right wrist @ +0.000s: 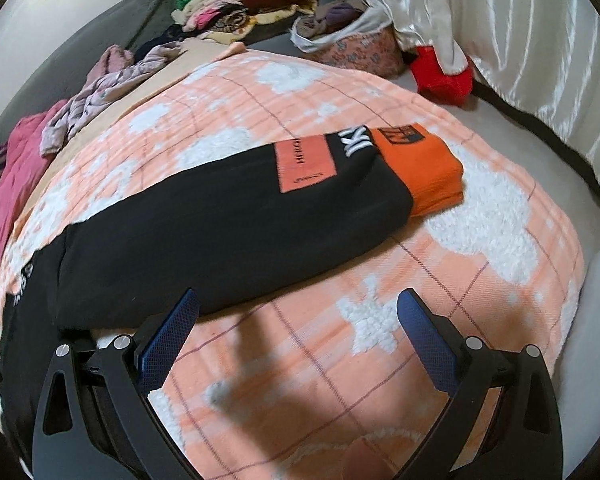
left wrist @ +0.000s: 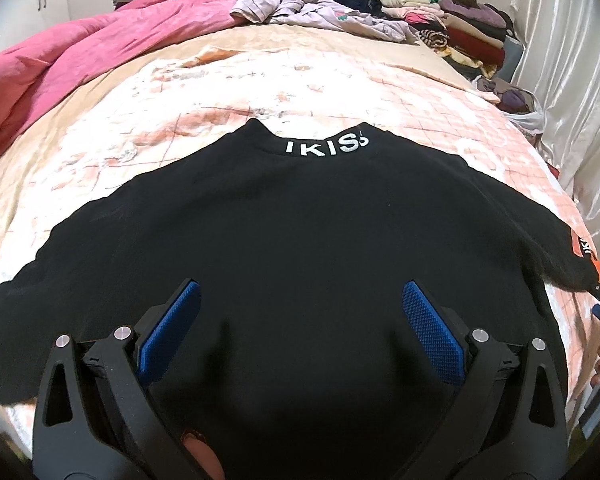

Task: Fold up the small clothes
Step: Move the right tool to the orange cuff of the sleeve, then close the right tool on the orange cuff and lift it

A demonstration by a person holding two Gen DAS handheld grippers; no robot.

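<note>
A small black sweatshirt [left wrist: 300, 208] lies spread flat on the bed, back up, with white lettering on its collar [left wrist: 326, 145]. My left gripper [left wrist: 300, 300] is open above its lower middle, holding nothing. In the right wrist view the sweatshirt's right sleeve [right wrist: 228, 224] lies stretched out, with an orange patch and an orange cuff [right wrist: 424, 168]. My right gripper [right wrist: 298, 308] is open and empty just below the sleeve, over the blanket; its left finger [right wrist: 172, 332] is next to the sleeve's edge.
The bed has an orange-and-white checked blanket [right wrist: 380, 280]. A pink duvet [left wrist: 80, 52] lies at the far left. Loose clothes [left wrist: 312, 12] and stacked folded clothes [left wrist: 452, 20] sit at the head. A basket of clothes [right wrist: 352, 44] and white curtain [right wrist: 500, 32] are at the right.
</note>
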